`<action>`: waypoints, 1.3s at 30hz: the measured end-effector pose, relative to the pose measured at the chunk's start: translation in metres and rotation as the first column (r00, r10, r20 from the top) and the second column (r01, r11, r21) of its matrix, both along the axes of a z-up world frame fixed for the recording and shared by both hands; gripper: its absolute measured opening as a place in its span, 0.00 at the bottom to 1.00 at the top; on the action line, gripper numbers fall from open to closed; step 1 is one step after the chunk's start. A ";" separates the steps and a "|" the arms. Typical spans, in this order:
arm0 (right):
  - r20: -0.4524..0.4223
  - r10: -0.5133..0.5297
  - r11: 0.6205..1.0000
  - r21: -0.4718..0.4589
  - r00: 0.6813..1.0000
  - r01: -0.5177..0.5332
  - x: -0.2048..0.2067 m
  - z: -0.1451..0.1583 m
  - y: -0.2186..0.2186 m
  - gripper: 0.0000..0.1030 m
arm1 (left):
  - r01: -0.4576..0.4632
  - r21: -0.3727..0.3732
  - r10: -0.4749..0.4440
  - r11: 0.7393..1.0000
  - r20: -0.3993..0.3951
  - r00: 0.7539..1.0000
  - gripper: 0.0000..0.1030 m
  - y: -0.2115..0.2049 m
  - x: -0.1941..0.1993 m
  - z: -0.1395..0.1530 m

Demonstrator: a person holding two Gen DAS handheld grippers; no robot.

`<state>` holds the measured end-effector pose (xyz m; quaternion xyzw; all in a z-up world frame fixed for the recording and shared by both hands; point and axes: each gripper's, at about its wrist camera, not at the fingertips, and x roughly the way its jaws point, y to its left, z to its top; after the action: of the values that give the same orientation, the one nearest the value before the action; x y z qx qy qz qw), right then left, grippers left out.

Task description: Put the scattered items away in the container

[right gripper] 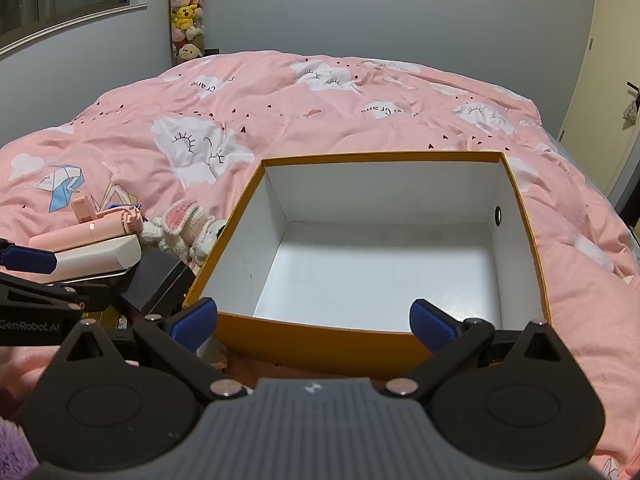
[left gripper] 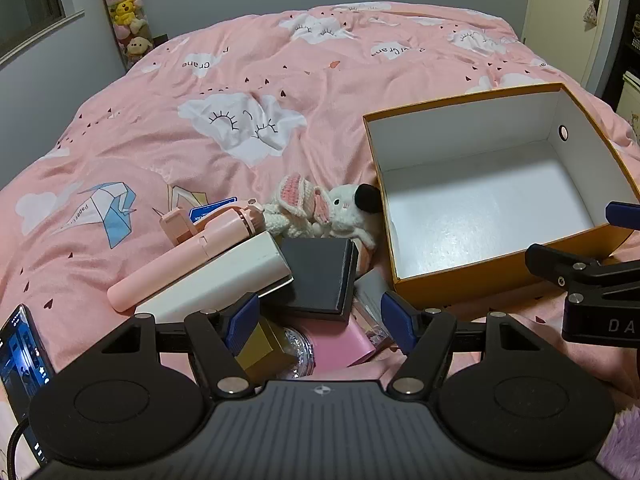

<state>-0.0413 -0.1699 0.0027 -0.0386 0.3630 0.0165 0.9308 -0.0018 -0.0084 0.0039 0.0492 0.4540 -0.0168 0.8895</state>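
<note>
Two grippers, left (left gripper: 320, 320) and right (right gripper: 314, 322), hang spread and unladen: left above the black box (left gripper: 320, 276), right over the orange box (right gripper: 532, 256).

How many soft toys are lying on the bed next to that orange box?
2: a crocheted pink-and-white bunny and a white plush animal with a black ear, touching each other just left of the orange cardboard box. Others may hide under the pile.
</note>
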 end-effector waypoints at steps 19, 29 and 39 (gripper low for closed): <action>-0.020 0.007 1.000 0.011 1.000 -0.007 0.009 -0.012 -0.001 1.00 | 0.036 0.004 -0.036 0.999 -0.001 0.999 0.77 0.000 0.000 0.001; -0.030 0.012 1.000 0.014 0.999 -0.011 0.010 -0.012 0.000 1.00 | 0.044 0.008 -0.044 0.999 -0.002 0.999 0.77 0.000 0.001 0.001; -0.037 0.014 1.000 0.016 0.999 -0.014 0.011 -0.013 0.000 1.00 | 0.047 0.009 -0.047 0.999 -0.002 0.999 0.77 0.000 0.000 0.001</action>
<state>-0.0304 -0.1700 -0.0107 -0.0336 0.3799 0.0266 0.9240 -0.0017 -0.0088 0.0044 0.0637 0.4534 -0.0357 0.8883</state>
